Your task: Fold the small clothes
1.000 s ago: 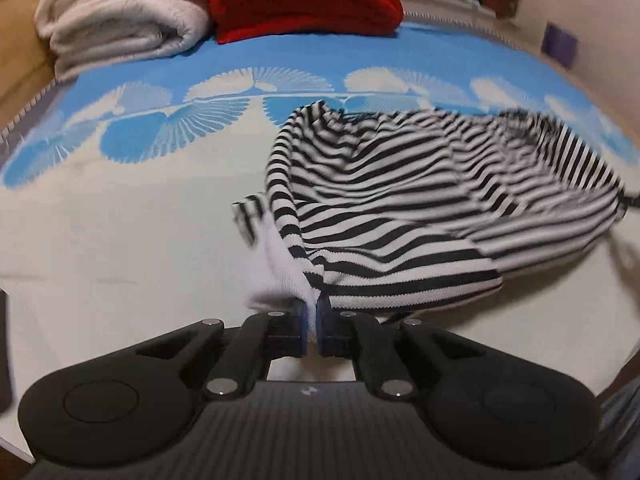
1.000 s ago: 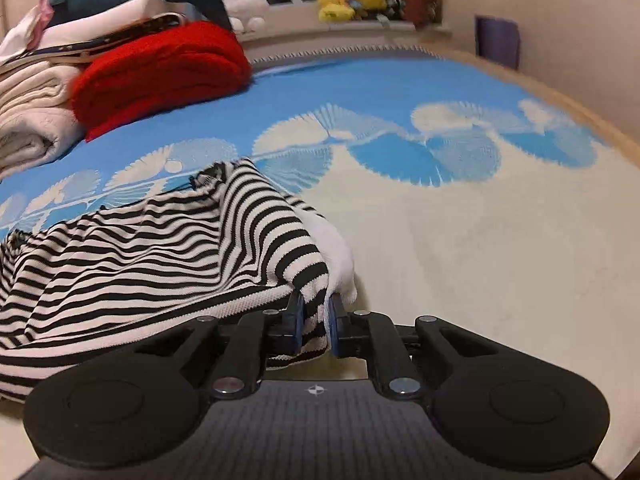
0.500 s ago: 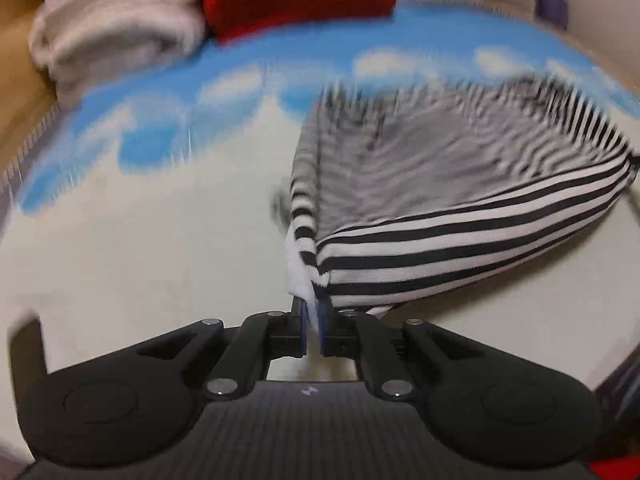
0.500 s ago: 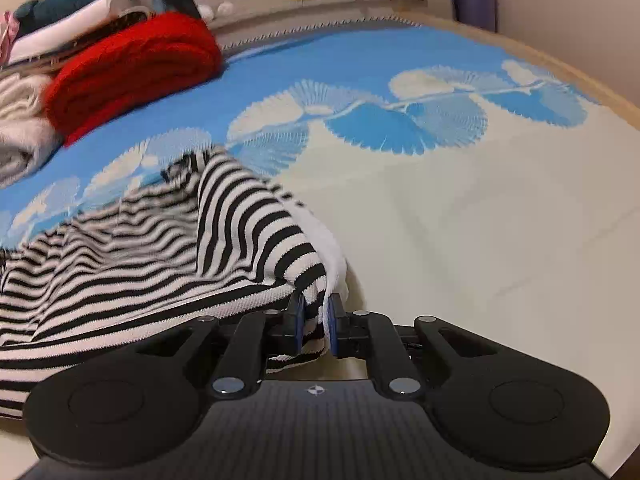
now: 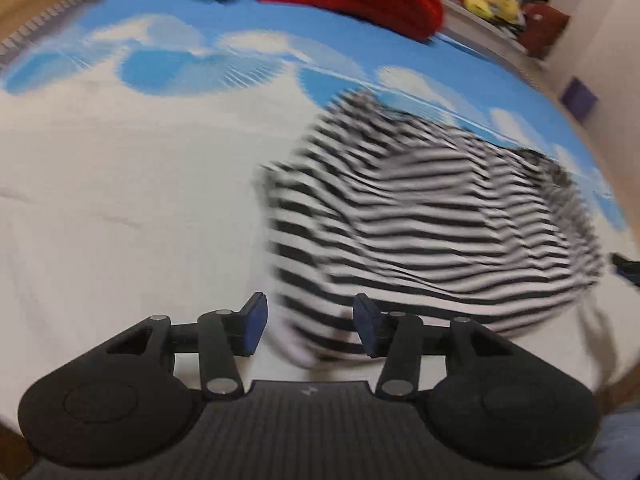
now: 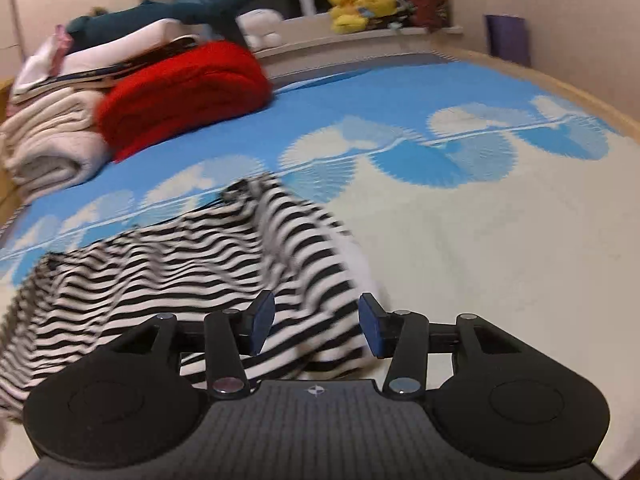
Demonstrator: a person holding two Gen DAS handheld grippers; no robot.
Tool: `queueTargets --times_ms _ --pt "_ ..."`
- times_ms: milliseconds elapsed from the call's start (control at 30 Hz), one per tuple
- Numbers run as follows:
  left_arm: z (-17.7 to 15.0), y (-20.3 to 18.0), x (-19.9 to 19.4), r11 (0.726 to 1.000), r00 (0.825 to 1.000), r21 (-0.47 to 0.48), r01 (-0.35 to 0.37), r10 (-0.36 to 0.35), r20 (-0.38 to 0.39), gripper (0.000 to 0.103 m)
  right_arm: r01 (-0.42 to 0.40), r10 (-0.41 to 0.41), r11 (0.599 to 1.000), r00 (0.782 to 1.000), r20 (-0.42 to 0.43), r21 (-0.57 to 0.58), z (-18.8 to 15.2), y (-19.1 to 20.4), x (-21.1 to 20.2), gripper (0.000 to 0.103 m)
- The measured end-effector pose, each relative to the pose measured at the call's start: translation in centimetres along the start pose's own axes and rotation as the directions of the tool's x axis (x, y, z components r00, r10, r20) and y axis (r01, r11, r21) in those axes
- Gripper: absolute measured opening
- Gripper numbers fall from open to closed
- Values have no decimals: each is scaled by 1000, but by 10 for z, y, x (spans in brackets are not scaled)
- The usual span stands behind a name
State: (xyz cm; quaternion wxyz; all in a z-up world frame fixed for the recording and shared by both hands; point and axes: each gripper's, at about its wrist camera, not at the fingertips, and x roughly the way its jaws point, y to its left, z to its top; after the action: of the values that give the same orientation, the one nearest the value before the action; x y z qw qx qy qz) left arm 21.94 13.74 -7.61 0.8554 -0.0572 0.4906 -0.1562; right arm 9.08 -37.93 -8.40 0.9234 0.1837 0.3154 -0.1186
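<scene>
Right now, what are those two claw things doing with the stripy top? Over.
Left gripper and right gripper both open, jaws just opened. Striped garment released, near edge lying loose between the jaws on the bedspread. Nothing in the way.

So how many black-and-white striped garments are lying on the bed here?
1. The black-and-white striped knit garment lies crumpled on the blue-and-cream patterned bedspread, just ahead of both grippers. Folded items stacked at the far end show no stripes, though some may be hidden.

Warm dim indoor light; motion blur throughout, fisheye bending edges, dark corners
</scene>
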Motion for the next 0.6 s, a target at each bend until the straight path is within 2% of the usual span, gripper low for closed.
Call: queueTargets --times_ms 33,67,100,133,200,300,367,433,533,600 --pt "-2 -5 4 1000 1000 -15 25 -25 -5 54 -23 24 999 999 -22 37 1 -3 2 52" --pt "-3 -10 7 999 999 -34 35 -35 1 57 -32 35 996 999 -36 83 1 -7 4 59" --pt "-5 -15 10 998 1000 -51 24 -23 19 65 -37 44 989 998 -46 147 2 -14 5 66" --pt "-7 -17 11 998 999 -69 8 -5 43 75 -42 53 976 997 -48 213 2 -22 5 67" --pt "-7 -18 20 991 996 -119 -58 65 53 82 -54 75 939 996 -47 339 0 -40 5 68" --pt "-6 -16 43 977 983 -110 -183 181 -23 82 -63 118 860 990 -78 506 -8 -64 12 69" --pt "-5 -10 48 971 978 -124 -204 197 -70 85 -85 163 831 982 -95 550 -11 -70 20 69" --pt "-5 -6 48 968 974 -124 -218 209 -83 92 -83 178 824 977 -118 561 -11 -68 30 70" --pt "-2 0 46 958 967 -138 -250 239 -91 95 -35 146 836 976 -161 548 -10 -56 47 72" --pt "1 7 47 950 964 -168 -263 250 -92 95 8 117 829 975 -188 560 -9 -50 62 79"
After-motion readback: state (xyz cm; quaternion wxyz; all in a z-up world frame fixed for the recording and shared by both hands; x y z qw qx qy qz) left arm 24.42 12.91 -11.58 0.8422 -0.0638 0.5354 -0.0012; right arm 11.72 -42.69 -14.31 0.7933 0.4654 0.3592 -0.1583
